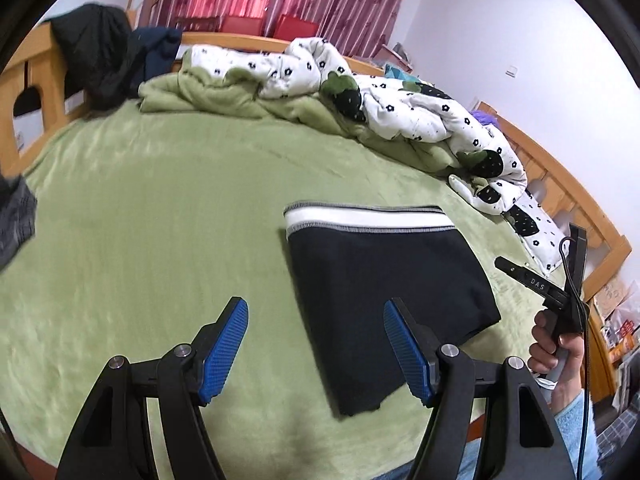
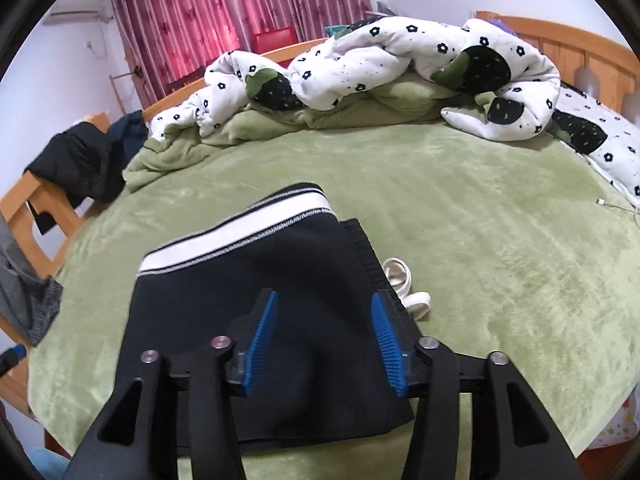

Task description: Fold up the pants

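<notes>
Green bed (image 1: 160,208), both grippers open, empty.

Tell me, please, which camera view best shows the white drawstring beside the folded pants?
The right wrist view: the white drawstring lies looped on the green blanket by the right edge of the pants. In the left wrist view it cannot be made out; only the pants show.

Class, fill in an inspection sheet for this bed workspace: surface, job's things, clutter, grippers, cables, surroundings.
Surface: green blanket covering the bed.
Job's things: black pants, folded compact, white waistband away from the cameras.
Clutter: bunched floral quilt; white drawstring beside the pants; dark jacket on the bed frame.
Grippers: left gripper open, empty; right gripper open over the pants.
Cables: white charging cable at the blanket's right edge.
Surroundings: red curtains.
</notes>
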The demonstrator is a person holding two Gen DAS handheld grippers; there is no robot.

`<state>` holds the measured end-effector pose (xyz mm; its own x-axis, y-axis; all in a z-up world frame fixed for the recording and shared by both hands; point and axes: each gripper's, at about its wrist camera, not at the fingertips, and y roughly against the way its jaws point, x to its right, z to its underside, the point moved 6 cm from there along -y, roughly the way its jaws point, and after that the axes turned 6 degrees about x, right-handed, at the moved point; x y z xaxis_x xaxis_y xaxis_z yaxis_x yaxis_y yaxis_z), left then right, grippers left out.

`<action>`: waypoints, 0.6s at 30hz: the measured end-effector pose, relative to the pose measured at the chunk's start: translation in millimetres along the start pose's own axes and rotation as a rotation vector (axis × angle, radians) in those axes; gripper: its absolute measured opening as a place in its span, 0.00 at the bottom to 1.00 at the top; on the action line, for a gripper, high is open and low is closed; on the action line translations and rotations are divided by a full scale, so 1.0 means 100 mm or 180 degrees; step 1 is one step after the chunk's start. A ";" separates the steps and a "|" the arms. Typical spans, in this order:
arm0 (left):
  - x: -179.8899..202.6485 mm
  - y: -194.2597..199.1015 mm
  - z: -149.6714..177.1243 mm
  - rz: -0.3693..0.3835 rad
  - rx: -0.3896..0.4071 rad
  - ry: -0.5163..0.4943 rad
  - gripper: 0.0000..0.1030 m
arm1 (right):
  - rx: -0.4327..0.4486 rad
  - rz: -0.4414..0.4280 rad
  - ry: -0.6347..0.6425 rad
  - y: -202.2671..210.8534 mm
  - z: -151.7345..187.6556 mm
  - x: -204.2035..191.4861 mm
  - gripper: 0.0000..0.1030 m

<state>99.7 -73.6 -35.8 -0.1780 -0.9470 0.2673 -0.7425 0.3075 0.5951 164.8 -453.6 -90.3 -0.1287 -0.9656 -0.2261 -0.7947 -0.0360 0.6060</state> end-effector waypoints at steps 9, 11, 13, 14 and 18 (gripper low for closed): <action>-0.09 -0.75 0.30 0.0092 -0.0351 -0.0129 0.73 | -0.0077 -0.0023 0.0148 -0.30 -0.02 0.05 0.57; -0.11 -0.99 0.40 0.0327 -0.0419 0.0098 0.73 | -0.0181 -0.0103 0.0113 -0.52 0.02 0.10 0.60; -0.11 -1.23 0.48 0.0481 -0.0440 0.0263 0.72 | -0.0322 -0.0201 0.0021 -0.74 0.06 0.16 0.61; -0.12 -1.38 0.50 0.0528 -0.0452 0.0326 0.72 | -0.0407 -0.0246 -0.0008 -0.84 0.09 0.18 0.62; -0.17 -1.85 0.58 0.0569 -0.0607 0.0555 0.72 | -0.0659 -0.0207 0.0183 -1.26 0.18 0.26 0.82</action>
<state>202.5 -120.2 -194.5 -0.1691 -0.8514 0.4966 -0.5719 0.4951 0.6540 251.2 -469.4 -185.8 -0.0425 -0.9724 -0.2295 -0.6607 -0.1450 0.7365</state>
